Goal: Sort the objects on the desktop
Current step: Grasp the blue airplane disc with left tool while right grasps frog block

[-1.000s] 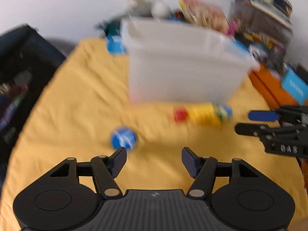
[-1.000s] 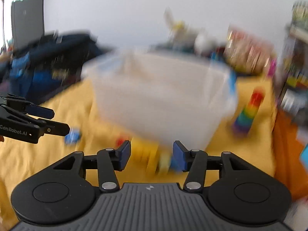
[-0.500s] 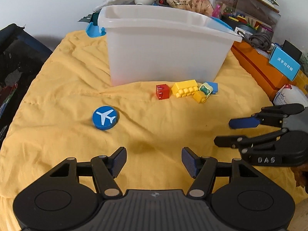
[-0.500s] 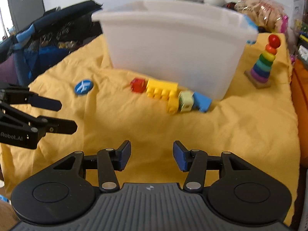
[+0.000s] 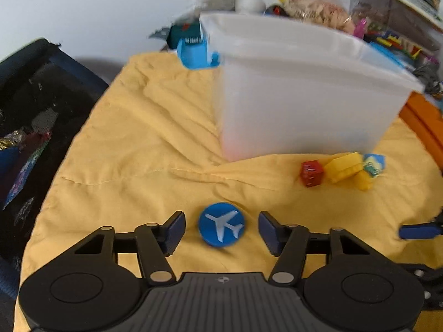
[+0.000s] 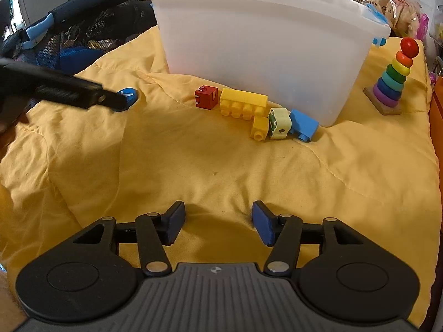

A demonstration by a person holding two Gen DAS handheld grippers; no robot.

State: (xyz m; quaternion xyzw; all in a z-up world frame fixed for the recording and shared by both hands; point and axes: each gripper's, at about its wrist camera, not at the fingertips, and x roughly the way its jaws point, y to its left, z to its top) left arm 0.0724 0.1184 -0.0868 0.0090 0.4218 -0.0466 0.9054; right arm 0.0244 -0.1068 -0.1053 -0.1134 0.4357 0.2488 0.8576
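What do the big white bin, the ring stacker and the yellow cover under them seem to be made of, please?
The white bin looks like thin, semi-translucent plastic: smooth, with a milky sheen and a moulded rim. The ring stacker is probably painted wood: glossy coloured rings on a bare, tan base. The yellow cover is soft fabric, likely quilted: matte, with wrinkles and stitched seams.

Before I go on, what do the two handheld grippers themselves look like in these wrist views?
Both look alike. The left gripper and right gripper each have a dark grey ribbed body with a small round logo, two black round side housings, black linkage arms with silver pivot pins, and two fingers tipped with dark blue pads. No cables or sleeves show.
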